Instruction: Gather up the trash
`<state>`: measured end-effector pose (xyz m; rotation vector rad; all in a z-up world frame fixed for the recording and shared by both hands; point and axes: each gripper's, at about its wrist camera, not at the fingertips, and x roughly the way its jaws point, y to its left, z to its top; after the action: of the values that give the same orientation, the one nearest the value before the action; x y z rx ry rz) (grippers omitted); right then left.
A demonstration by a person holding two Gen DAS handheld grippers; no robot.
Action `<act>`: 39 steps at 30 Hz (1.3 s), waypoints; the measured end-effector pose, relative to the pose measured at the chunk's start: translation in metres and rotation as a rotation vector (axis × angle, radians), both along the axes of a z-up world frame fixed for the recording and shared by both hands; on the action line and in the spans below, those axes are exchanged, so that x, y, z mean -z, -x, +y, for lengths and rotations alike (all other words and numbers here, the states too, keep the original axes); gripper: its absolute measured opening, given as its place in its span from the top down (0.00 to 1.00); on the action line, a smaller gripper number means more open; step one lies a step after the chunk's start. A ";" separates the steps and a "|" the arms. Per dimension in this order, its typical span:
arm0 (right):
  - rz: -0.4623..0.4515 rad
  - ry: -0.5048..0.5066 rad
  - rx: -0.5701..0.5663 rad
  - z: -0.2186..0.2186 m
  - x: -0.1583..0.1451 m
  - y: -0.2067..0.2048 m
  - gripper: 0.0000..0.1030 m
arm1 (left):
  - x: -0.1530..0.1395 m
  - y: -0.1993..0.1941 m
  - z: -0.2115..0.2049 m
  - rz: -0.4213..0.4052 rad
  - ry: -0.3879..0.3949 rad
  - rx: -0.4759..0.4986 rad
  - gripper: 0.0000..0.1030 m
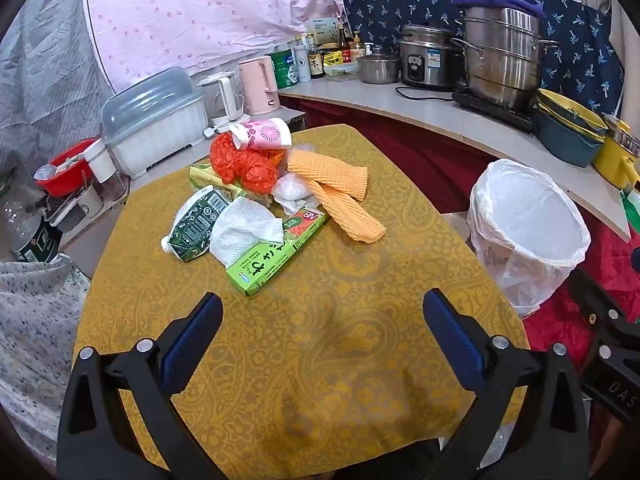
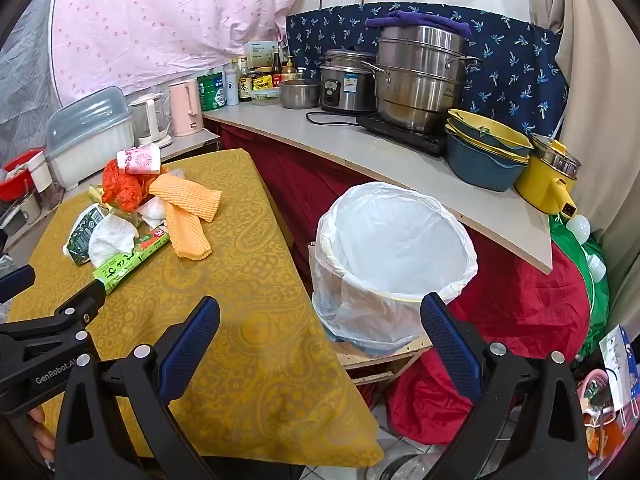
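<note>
A pile of trash lies on the yellow tablecloth (image 1: 320,344): a green carton box (image 1: 276,254), a crumpled white tissue (image 1: 244,232), a dark green pouch (image 1: 194,222), an orange plastic bag (image 1: 244,162), orange foam netting (image 1: 340,196) and a pink paper cup (image 1: 264,134). A white-lined trash bin (image 1: 528,232) stands right of the table. My left gripper (image 1: 322,312) is open and empty, just in front of the pile. My right gripper (image 2: 320,316) is open and empty, over the table's right edge beside the bin (image 2: 396,256). The pile shows in the right wrist view (image 2: 152,208).
A counter (image 2: 400,160) behind holds steel pots (image 2: 420,80), a rice cooker (image 2: 346,82), stacked bowls (image 2: 484,152), a yellow pot (image 2: 548,184), bottles and a pink kettle (image 1: 260,84). A dish container (image 1: 156,120) stands to the left. Red cloth (image 2: 520,312) lies below the bin.
</note>
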<state>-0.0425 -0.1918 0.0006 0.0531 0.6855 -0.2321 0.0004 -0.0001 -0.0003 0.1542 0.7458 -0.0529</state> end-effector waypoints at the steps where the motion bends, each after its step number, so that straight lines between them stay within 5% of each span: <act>1: 0.000 0.002 -0.001 0.000 0.000 0.000 0.07 | 0.000 0.000 0.000 -0.002 0.000 -0.001 0.07; 39: -0.008 0.009 -0.002 0.003 -0.005 0.001 0.07 | -0.005 0.002 0.001 -0.028 0.019 0.023 0.07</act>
<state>-0.0437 -0.1884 0.0056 0.0448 0.6769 -0.2326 -0.0020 0.0013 0.0044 0.1453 0.7154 -0.0793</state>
